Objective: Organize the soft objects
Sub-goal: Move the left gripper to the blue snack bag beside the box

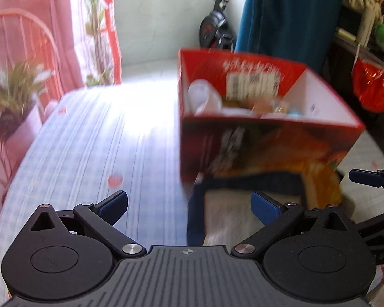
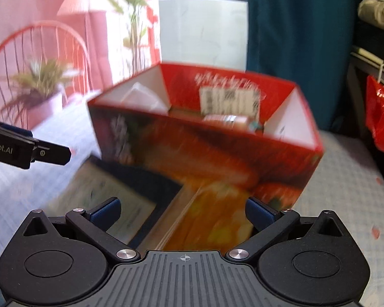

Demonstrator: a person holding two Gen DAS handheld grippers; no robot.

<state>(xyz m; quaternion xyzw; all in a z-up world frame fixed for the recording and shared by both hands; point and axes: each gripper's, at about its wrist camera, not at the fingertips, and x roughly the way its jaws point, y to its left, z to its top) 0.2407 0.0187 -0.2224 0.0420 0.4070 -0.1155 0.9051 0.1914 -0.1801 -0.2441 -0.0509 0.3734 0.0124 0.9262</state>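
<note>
A red open cardboard box (image 1: 256, 148) stands on the checked cloth, also in the right wrist view (image 2: 217, 151). Inside lie a white soft thing (image 1: 203, 97) and several small blurred items (image 1: 276, 107); the right wrist view shows the white thing (image 2: 143, 97) at the box's left end. In front of the box lies a flat dark-framed item (image 1: 233, 204), also seen in the right wrist view (image 2: 120, 186). My left gripper (image 1: 189, 204) is open and empty above it. My right gripper (image 2: 183, 211) is open and empty before the box. Both views are motion-blurred.
The table has a pale blue checked cloth (image 1: 89, 140). A potted plant (image 1: 10, 102) and a red wire chair (image 2: 38, 51) stand at the left. A teal curtain (image 1: 289, 12) hangs behind. A red bag (image 1: 373, 87) hangs at the right.
</note>
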